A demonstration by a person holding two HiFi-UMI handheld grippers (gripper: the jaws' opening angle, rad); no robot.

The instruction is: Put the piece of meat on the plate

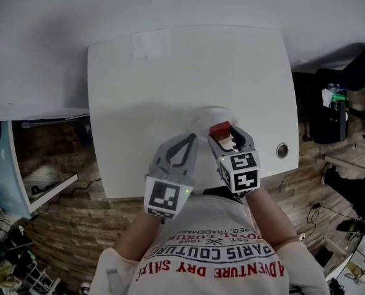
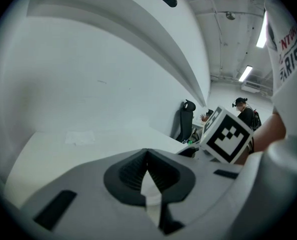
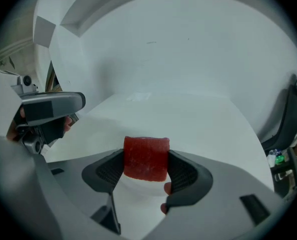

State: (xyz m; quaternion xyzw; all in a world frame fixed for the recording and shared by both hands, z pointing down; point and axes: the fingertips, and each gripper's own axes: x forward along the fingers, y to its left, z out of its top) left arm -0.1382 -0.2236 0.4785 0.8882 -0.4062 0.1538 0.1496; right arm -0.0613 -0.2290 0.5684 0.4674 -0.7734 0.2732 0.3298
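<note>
1. The right gripper [image 1: 229, 140] hung over the near part of the white desk [image 1: 164, 91], its jaws clamped on the piece of meat [image 3: 146, 157], one pad against each side.
2. The piece of meat was a red, squarish block held clear of the desk. In the head view it sat over the near edge of the plate [image 1: 211, 114].
3. The plate was white and round, and hard to make out against the desk. It lay just ahead of and below the right gripper's jaws.
4. The left gripper [image 1: 191, 140] hovered just beside the right one, on its left, with its jaws together and nothing between them.
5. A pale rectangular patch [image 1: 152, 43] lay at the far side of the desk, and a small round fitting [image 1: 282, 150] sat near the desk's right edge.
</note>
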